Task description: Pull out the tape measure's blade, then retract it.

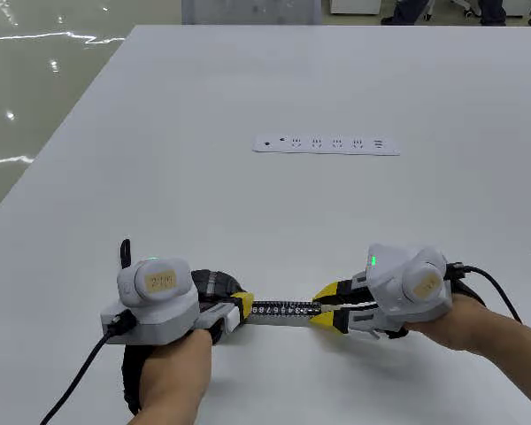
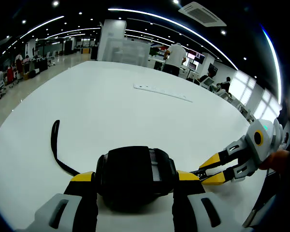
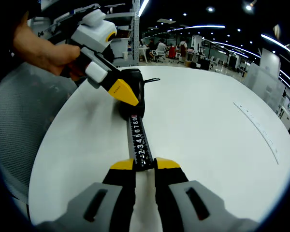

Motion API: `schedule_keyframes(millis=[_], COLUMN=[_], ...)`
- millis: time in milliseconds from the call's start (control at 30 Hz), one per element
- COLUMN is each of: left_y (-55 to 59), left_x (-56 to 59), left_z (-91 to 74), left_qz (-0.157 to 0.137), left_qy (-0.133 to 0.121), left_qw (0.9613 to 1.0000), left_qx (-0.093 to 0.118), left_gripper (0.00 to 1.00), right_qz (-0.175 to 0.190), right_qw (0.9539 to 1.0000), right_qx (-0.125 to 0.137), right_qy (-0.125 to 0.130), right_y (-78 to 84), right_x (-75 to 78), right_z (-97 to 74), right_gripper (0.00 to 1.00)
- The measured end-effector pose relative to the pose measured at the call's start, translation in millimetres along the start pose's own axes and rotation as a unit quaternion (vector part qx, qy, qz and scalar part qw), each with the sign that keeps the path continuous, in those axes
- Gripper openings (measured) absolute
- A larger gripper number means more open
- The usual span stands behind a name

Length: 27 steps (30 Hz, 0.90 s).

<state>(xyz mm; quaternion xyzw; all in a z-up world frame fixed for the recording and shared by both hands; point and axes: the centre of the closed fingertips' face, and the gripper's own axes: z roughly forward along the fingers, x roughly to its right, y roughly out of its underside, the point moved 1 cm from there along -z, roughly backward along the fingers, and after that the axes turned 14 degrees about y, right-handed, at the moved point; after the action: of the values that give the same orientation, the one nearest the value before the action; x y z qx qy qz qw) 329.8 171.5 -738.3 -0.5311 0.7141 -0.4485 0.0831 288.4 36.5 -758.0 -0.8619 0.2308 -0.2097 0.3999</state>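
Note:
The black tape measure [image 1: 214,285] lies on the white table near its front edge, with my left gripper [image 1: 234,310] shut on its case [image 2: 135,174]. A short stretch of dark blade [image 1: 285,310] with white numbers runs right from the case. My right gripper [image 1: 326,305] is shut on the blade's end [image 3: 140,155], yellow tips pinching it. In the right gripper view the case [image 3: 133,92] sits at the far end of the blade, held by the left gripper [image 3: 124,93]. The tape's black wrist strap [image 2: 55,150] trails left on the table.
A white power strip [image 1: 326,144] lies flat across the middle of the table [image 1: 248,80]. Black cables trail from both grippers toward the front edge. A shiny floor lies beyond the table's left edge. People and desks stand far behind.

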Motion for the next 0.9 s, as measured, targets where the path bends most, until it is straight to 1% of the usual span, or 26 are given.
schedule_keyframes(millis=[900], left_y=[0.3], left_x=[-0.7], left_z=[0.1], left_qz=[-0.003], left_qy=[0.001], left_qw=[1.0], left_qx=[0.002], left_gripper=[0.59], right_qz=[-0.007], right_qw=[0.9999], right_qx=[0.011], right_qy=[-0.009], right_y=[-24.9], right_x=[-16.0], right_z=[32.0], right_gripper=[0.13])
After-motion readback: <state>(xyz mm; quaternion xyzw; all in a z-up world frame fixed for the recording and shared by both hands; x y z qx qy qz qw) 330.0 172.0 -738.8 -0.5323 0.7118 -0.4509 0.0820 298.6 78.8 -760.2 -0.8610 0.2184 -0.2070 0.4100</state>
